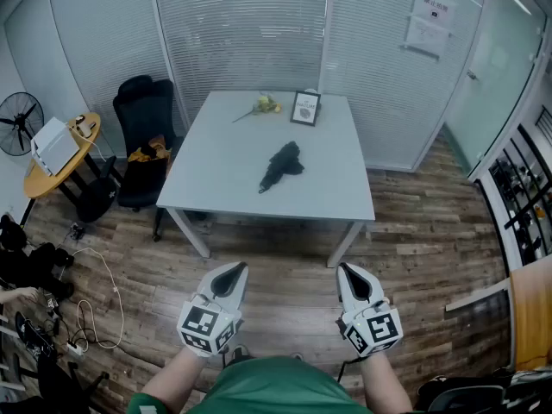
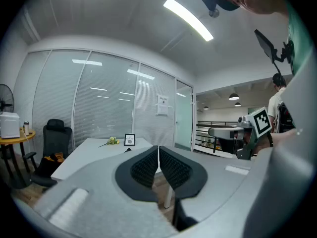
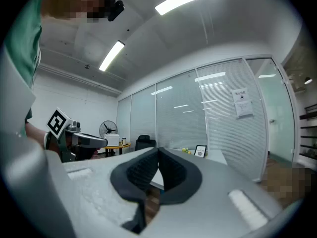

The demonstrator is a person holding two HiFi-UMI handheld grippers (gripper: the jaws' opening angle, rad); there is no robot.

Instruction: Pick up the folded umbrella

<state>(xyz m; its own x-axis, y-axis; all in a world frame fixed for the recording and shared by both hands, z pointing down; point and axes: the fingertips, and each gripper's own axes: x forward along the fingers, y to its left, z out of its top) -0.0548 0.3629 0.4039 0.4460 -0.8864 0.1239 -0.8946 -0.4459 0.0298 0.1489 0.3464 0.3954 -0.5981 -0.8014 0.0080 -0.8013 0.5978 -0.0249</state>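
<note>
A black folded umbrella (image 1: 280, 166) lies near the middle of the white table (image 1: 216, 175), well ahead of both grippers. My left gripper (image 1: 234, 271) is held close to my body over the wooden floor, jaws shut with nothing between them (image 2: 158, 148). My right gripper (image 1: 348, 271) hangs level beside it, also shut and empty (image 3: 158, 151). In the left gripper view only a dark tip of the umbrella (image 2: 128, 149) shows above the jaws. Both grippers are a good distance short of the table's near edge.
A small framed picture (image 1: 305, 108) and a yellow flower (image 1: 264, 105) sit at the table's far end. A black office chair (image 1: 142, 136) stands left of the table, with a round wooden side table (image 1: 39, 178) and a fan (image 1: 19, 121) farther left. Cables (image 1: 90, 300) lie on the floor at left.
</note>
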